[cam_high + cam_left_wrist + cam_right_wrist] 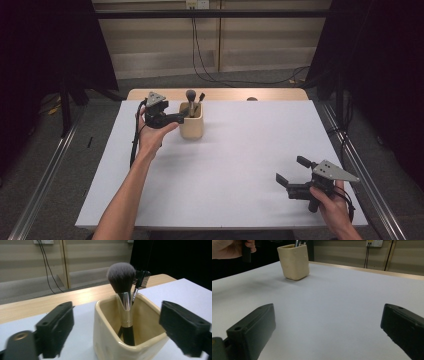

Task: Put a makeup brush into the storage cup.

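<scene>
The left gripper (pixel 117 325) hangs at the rim of the cream holder (pixel 125 340), its jaws spread wide, one on each side of the holder and clear of its walls, with nothing pressed between the pads. Inside the holder a powder brush (pixel 121 277) with a silver ferrule and black handle stands upright, bristles up, and a small brow comb brush (pixel 141 278) leans behind it. In the high view the holder (pixel 191 126) sits on the far left part of the white tabletop (pixel 240 150), just beside the left gripper (pixel 186 116). The right gripper (pixel 291 170) rests near the front right corner, jaws apart and empty, well apart from the holder
</scene>
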A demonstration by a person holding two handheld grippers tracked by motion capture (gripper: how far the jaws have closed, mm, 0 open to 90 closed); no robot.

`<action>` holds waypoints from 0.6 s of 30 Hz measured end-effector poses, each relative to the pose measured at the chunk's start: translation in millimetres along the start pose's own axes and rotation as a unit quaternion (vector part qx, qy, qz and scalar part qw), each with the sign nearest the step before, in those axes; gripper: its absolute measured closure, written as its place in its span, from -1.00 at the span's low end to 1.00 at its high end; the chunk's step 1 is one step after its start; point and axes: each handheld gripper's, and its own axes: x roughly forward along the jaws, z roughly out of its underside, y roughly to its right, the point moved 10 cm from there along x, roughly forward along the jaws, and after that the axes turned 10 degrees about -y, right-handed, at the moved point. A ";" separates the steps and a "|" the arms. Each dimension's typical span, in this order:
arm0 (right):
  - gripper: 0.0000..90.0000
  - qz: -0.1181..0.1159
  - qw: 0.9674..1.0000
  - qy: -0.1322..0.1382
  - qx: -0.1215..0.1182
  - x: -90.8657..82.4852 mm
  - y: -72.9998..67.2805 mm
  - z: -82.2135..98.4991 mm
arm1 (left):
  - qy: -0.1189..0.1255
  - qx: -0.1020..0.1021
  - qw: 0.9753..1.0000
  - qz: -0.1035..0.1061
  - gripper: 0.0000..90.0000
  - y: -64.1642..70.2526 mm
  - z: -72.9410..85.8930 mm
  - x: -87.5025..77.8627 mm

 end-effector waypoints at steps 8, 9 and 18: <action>-1.00 -0.001 1.000 0.003 0.007 1.7 3.8 -1.6 | -0.003 -0.004 1.000 0.014 -0.92 0.8 0.3 -3.9; -1.00 -0.002 1.000 0.003 0.008 1.9 3.3 -1.7 | -0.005 0.002 1.000 0.015 -0.92 0.9 0.5 -5.8; -1.00 -0.007 1.000 0.005 0.003 4.2 1.2 -3.5 | 0.018 0.025 0.999 0.010 -0.93 0.9 -2.4 -27.1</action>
